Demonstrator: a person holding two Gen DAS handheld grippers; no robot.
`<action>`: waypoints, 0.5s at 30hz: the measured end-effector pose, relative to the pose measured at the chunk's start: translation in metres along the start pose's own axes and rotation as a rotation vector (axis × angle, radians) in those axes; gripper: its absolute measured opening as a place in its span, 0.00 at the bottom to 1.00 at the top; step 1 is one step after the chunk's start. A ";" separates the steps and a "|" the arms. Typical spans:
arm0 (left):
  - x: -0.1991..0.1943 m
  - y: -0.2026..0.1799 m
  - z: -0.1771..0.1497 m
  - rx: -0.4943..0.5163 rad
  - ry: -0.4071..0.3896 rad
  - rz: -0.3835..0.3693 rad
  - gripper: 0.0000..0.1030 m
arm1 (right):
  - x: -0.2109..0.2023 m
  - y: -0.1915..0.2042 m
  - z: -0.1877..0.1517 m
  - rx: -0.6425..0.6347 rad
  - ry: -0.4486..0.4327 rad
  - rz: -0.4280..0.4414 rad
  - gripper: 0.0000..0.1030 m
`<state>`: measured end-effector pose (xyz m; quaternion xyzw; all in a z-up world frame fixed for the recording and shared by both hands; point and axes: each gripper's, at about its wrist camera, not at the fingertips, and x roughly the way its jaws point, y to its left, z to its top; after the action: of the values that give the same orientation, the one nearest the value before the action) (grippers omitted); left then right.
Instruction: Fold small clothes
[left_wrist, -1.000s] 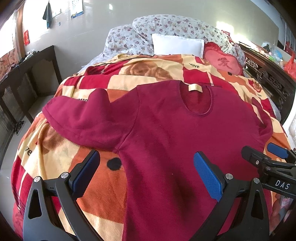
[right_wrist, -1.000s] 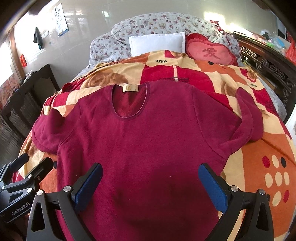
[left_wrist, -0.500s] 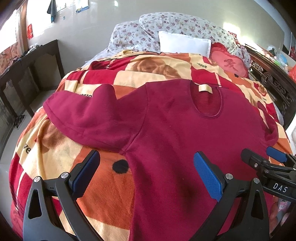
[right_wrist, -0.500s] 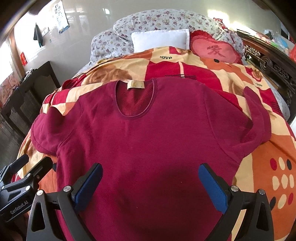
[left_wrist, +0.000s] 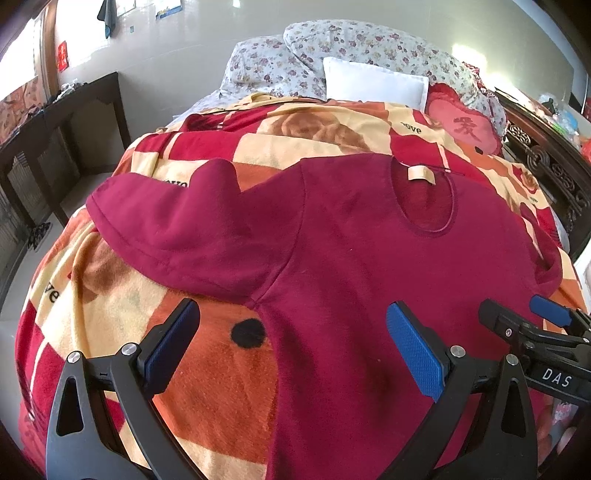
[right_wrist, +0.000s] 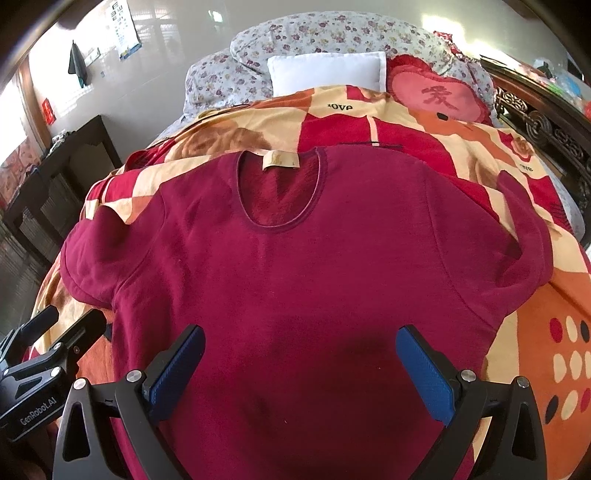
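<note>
From the right wrist camera I see the maroon shirt (right_wrist: 314, 266) spread face up on the patterned blanket (right_wrist: 546, 350), its round neckline (right_wrist: 280, 192) toward twelve o'clock and a tan label (right_wrist: 280, 161) at the back of the collar. The shirt fills the middle of my view and runs down to six o'clock under my right gripper (right_wrist: 299, 373). That gripper's jaws stand wide apart with nothing between them; its blue pads (right_wrist: 424, 376) hang over the lower body of the shirt, and I cannot tell whether they touch the cloth. The shirt's right sleeve (right_wrist: 524, 251) lies at about three o'clock, curled back on itself. The other sleeve bunches at nine o'clock, and just below it, at about eight o'clock, I see my left gripper (right_wrist: 59, 332) from the side.

From the left wrist camera the shirt (left_wrist: 369, 258) sits from centre to four o'clock, with its left sleeve (left_wrist: 192, 236) stretched toward ten o'clock and humped at its upper edge. My left gripper (left_wrist: 291, 343) is also fully open and empty. Its left pad (left_wrist: 171, 347) hangs above bare blanket (left_wrist: 110, 295) by a black spot in the print, while its right pad (left_wrist: 413, 350) hangs above the shirt's body; the shirt's side seam runs between them. The right gripper (left_wrist: 532, 321) pokes in at four o'clock.

Past the shirt, at twelve o'clock, a white pillow (right_wrist: 327, 70) leans on floral bedding (right_wrist: 332, 33), with a red heart cushion (right_wrist: 439, 96) just beside it at one o'clock.
</note>
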<state>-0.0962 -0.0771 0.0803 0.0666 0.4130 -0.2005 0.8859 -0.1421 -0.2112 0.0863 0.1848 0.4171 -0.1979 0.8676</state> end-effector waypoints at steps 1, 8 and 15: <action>0.001 0.002 0.000 -0.003 0.000 -0.001 0.99 | 0.001 0.001 0.000 0.000 0.002 0.000 1.00; 0.005 0.044 0.014 -0.072 0.015 -0.017 0.99 | 0.012 0.006 0.000 -0.002 0.024 0.018 1.00; 0.019 0.150 0.048 -0.264 0.015 0.046 0.99 | 0.018 0.016 0.004 -0.014 0.029 0.047 0.99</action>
<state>0.0104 0.0398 0.0900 -0.0396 0.4406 -0.1237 0.8883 -0.1215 -0.2029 0.0769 0.1912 0.4267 -0.1718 0.8671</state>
